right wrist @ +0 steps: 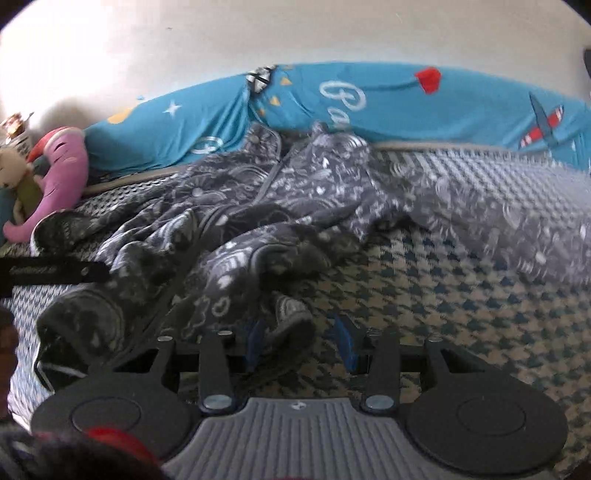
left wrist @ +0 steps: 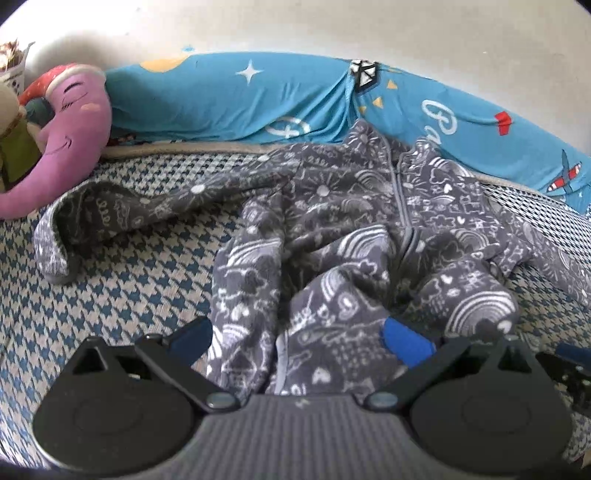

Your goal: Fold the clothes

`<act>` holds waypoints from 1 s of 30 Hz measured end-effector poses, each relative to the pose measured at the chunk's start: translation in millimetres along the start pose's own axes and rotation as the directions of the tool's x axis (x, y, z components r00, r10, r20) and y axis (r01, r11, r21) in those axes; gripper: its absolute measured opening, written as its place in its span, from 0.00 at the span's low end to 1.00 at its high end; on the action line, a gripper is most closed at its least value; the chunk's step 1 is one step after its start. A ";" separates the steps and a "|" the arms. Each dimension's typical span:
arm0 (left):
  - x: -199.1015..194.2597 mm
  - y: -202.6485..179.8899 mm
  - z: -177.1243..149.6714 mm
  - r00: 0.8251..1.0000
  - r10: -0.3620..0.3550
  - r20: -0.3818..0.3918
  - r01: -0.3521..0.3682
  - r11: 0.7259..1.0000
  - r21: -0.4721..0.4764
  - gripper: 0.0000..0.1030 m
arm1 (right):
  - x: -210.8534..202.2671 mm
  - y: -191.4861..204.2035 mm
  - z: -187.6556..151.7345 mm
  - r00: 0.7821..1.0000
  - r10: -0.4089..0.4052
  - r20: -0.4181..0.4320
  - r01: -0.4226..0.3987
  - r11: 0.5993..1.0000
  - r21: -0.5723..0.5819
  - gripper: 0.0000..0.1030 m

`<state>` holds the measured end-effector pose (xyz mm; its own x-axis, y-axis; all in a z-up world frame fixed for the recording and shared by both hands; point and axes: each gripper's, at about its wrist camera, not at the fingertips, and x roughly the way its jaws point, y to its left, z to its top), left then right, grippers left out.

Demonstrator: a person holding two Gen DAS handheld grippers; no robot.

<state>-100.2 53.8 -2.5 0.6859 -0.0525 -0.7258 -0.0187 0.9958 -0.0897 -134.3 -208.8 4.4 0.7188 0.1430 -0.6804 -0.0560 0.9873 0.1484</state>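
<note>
At the near edge of the bed, the left gripper (left wrist: 297,334) was seen spread wide, its blue-padded fingers (left wrist: 406,338) set to either side of a crumpled hem of the grey patterned garment (left wrist: 332,229) without closing on it. The right gripper (right wrist: 301,338) was held narrower but parted, a cuffed end of the garment (right wrist: 291,317) lying between its blue fingers (right wrist: 345,341); whether the cloth was touched could not be told from the blurred view. The garment, a zip-fronted fleece printed with white rainbows and hearts, was spread rumpled across the houndstooth bedcover (left wrist: 122,280), one sleeve stretched out to the left and the other blurred at the right. Beyond it, a long blue pillow (left wrist: 229,103) printed with stars and planes was laid along the white wall (left wrist: 295,26). A pink plush toy (left wrist: 70,125) was propped at the pillow's left end.
</note>
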 end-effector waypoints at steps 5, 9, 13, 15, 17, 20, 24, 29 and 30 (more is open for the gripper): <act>6.8 8.7 0.3 1.000 0.024 -0.013 -0.024 0.999 -0.034 1.00 | 23.3 -8.3 0.4 0.999 0.024 -0.037 -0.019 0.993 0.113 0.41; 11.6 12.3 -0.9 0.999 0.044 -0.027 -0.045 0.998 -0.041 1.00 | 32.1 -7.9 -1.2 0.997 0.056 -0.044 -0.048 0.985 0.166 0.21; 14.7 15.1 -2.0 0.998 0.062 -0.033 -0.063 0.997 -0.043 1.00 | 18.3 -4.7 0.3 0.998 0.064 -0.007 -0.062 0.984 0.165 0.09; 14.9 15.8 -2.2 0.997 0.069 -0.033 -0.070 0.997 -0.039 1.00 | 0.8 -3.8 1.6 0.998 0.056 0.029 -0.060 0.986 0.156 0.09; 15.5 15.9 -2.5 0.996 0.078 -0.035 -0.079 0.996 -0.031 1.00 | -23.1 -3.4 2.4 0.996 0.024 0.084 -0.036 0.989 0.140 0.09; 17.6 16.5 -3.7 0.995 0.095 -0.044 -0.096 0.995 -0.028 1.00 | -63.9 -4.7 -4.6 0.981 -0.081 0.177 0.051 0.985 0.167 0.09; 21.2 17.9 -5.3 0.991 0.118 -0.058 -0.119 0.992 -0.029 1.00 | -90.3 -9.4 -21.4 0.958 -0.221 0.185 0.179 0.959 0.220 0.09; 9.1 20.1 -7.3 0.993 0.118 -0.031 -0.119 0.993 -0.028 1.00 | -92.3 -20.9 -33.3 0.925 -0.346 0.159 0.298 0.917 0.267 0.13; 4.8 21.5 -7.6 0.994 0.110 -0.022 -0.111 0.993 -0.034 1.00 | -95.5 -22.5 -32.9 0.913 -0.370 0.175 0.318 0.911 0.263 0.13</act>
<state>-102.8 74.3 -13.1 0.6638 0.0558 -0.7458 -0.1192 0.9924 -0.0318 -224.5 -242.4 42.4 0.7979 -0.2464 -0.5500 0.3602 0.9267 0.1074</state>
